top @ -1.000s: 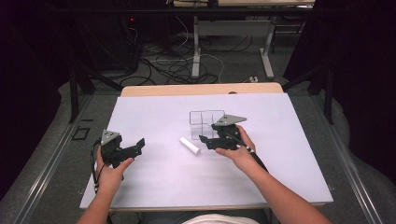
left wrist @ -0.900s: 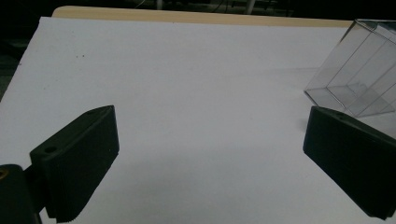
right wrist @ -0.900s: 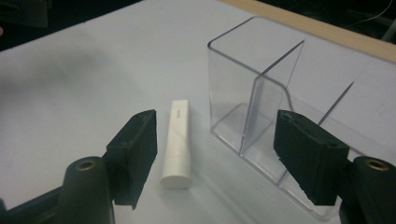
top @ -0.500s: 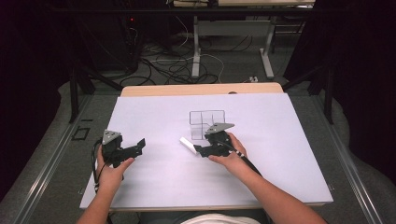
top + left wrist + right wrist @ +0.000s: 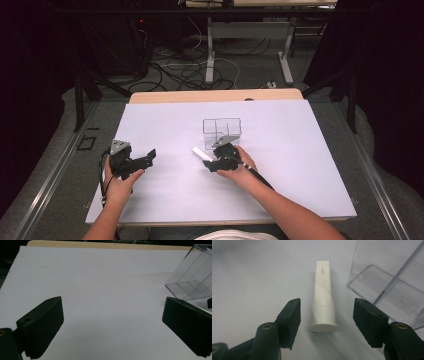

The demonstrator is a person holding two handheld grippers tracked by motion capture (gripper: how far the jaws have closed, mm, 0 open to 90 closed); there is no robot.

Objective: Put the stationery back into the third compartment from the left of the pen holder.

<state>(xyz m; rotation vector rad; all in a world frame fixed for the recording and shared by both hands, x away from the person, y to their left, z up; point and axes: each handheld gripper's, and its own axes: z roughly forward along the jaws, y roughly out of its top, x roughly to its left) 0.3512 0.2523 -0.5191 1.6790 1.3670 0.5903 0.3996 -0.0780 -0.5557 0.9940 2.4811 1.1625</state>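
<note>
A white tube (image 5: 323, 298) lies flat on the white table sheet (image 5: 280, 165), cap end toward my right gripper (image 5: 325, 325); in the high view the tube (image 5: 201, 154) sits just left of that gripper (image 5: 212, 163). Its jaws have just been closing and straddle the cap end with gaps on both sides, so it is open. A clear plastic divided box (image 5: 221, 132) stands just behind the tube, also seen as the clear box (image 5: 387, 282) at the right. My left gripper (image 5: 146, 158) rests open at the left, nothing between its jaws (image 5: 112, 327).
The clear box (image 5: 192, 277) leans into the left gripper view's upper right. A wooden table edge (image 5: 215, 95) runs along the far side. Cables and metal desk legs (image 5: 210, 50) lie on the floor beyond. Dark curtains close both sides.
My right gripper has come down and leftward to the tube, and its jaws have narrowed around the cap end. The left gripper has stayed put.
</note>
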